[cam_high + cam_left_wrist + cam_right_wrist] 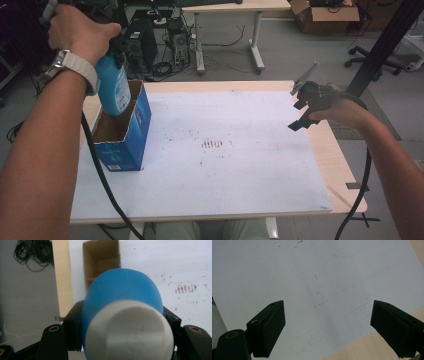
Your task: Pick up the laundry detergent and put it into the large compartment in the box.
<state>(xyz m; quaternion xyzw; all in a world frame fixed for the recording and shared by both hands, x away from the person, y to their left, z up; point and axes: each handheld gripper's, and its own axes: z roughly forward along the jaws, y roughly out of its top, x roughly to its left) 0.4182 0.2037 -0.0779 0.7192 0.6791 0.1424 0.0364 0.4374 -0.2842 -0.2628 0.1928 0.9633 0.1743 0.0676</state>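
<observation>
- White cap (130,330) of the blue bottle (122,295), nearest the lens in the left gripper view, sits between the two black jaws, which press the bottle's shoulders on both sides; the left gripper (122,322) is thus closed on the bottle.
- Blue bottle (114,85), high view: held upright at the far left of the table, its lower end at or just inside the open top of the blue carton (122,131); whether it touches the carton's walls cannot be told.
- Blue carton: upright on the white board (225,150), flaps open, brown interior (101,262) visible directly below the bottle.
- Right gripper (304,107), far right: jaws spread wide, holding nothing, hovering above the white board (317,277).
- Progress, as judged: pick-up and alignment over the carton appear done; lowering the bottle fully inside and releasing it remain.
</observation>
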